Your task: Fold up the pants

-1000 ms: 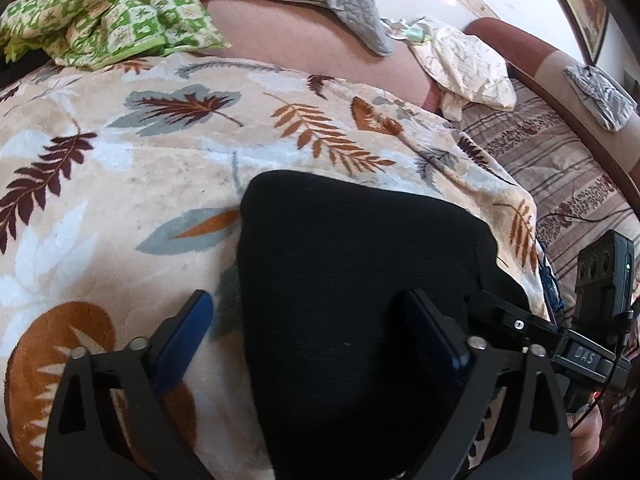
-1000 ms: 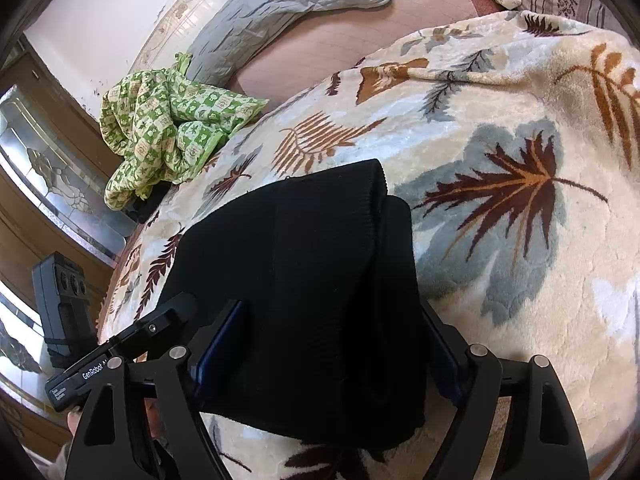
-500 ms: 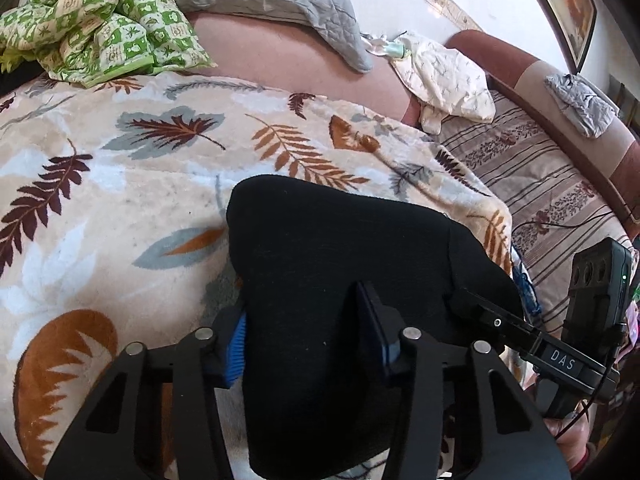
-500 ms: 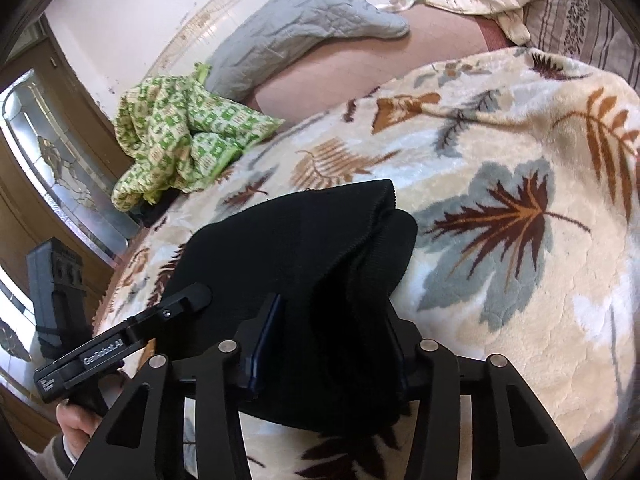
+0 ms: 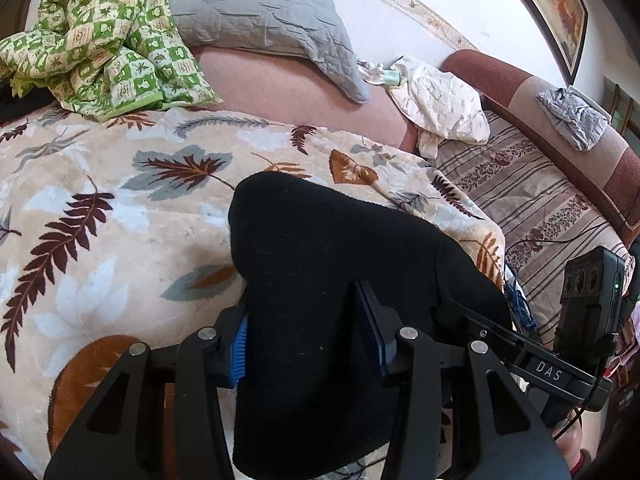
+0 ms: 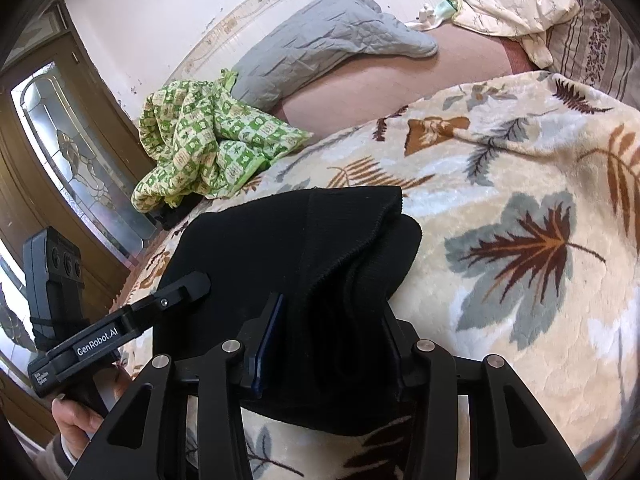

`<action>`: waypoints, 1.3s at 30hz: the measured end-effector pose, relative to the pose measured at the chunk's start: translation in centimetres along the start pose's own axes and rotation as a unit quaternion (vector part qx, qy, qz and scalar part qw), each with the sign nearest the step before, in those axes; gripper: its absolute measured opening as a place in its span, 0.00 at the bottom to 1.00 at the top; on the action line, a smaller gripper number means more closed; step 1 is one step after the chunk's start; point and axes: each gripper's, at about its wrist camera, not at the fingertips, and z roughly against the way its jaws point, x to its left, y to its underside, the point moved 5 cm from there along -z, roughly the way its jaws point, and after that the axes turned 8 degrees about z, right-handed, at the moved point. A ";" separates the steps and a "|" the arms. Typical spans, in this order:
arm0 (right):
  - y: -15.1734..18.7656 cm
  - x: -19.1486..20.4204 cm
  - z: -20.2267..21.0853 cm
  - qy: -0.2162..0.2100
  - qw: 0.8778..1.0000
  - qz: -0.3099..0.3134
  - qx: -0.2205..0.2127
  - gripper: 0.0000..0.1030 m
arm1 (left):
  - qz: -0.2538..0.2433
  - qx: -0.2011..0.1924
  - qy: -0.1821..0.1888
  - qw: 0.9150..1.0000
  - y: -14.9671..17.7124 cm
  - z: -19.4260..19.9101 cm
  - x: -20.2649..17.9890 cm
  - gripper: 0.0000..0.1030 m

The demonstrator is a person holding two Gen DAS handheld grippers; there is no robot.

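While both tools bite into the near edge of the black pants point(image 5: 320, 264), the bundle sits folded thick on the leaf-print blanket point(image 5: 100, 220), directly ahead of each set of fingers. The left hand-held gripper point(image 5: 308, 332) has its blue pads drawn in against the cloth, pinching a fat wad of the fabric between them; the right hand-held gripper point(image 6: 332, 340) does the same at the bundle's other side, its jaws squeezing several stacked layers whose ribbed hem shows just beyond the fingertips. Gripping at two spaced points along one edge looks meant to keep the stacked layers together, so the pile can be lifted or turned over as one piece, probably for a last fold or for tidying. Knit this thick will likely sag between the two holds.

Beyond the pants, the plush blanket spreads over a bed, soft and uneven under the load. Farther ahead and left of the left gripper lies a crumpled green checked cloth point(image 5: 96, 44), then a grey quilted pillow point(image 5: 264, 20) against the pale wall. Off to the right, a cream cloth point(image 5: 440, 100) rests near a striped sheet point(image 5: 532, 200) and a brown headboard. From the right view, a wooden door with patterned glass point(image 6: 76, 160) stands far left.
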 end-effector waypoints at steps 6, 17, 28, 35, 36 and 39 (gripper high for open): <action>-0.8 0.5 0.2 -0.002 1.000 0.005 -0.008 0.42 | 0.003 -0.009 0.001 1.000 -0.6 0.5 0.0 0.44; -3.1 1.1 1.6 0.003 1.000 0.012 -0.024 0.42 | -0.011 -0.011 0.009 1.000 -2.5 1.3 -1.2 0.44; -8.2 2.1 -0.2 0.016 0.998 0.052 -0.025 0.42 | -0.026 -0.006 -0.004 1.000 -5.9 -0.3 -1.1 0.44; -6.7 -0.2 -5.8 0.005 0.999 0.027 0.031 0.43 | 0.017 0.061 -0.035 0.997 -4.5 -5.7 2.9 0.44; -6.0 -1.1 -7.4 0.007 0.998 0.019 0.054 0.43 | 0.024 0.077 -0.048 0.996 -4.1 -6.8 3.7 0.43; -4.2 -3.4 -10.4 0.037 0.993 -0.014 0.109 0.47 | 0.043 0.096 -0.060 0.993 -3.2 -8.3 5.3 0.48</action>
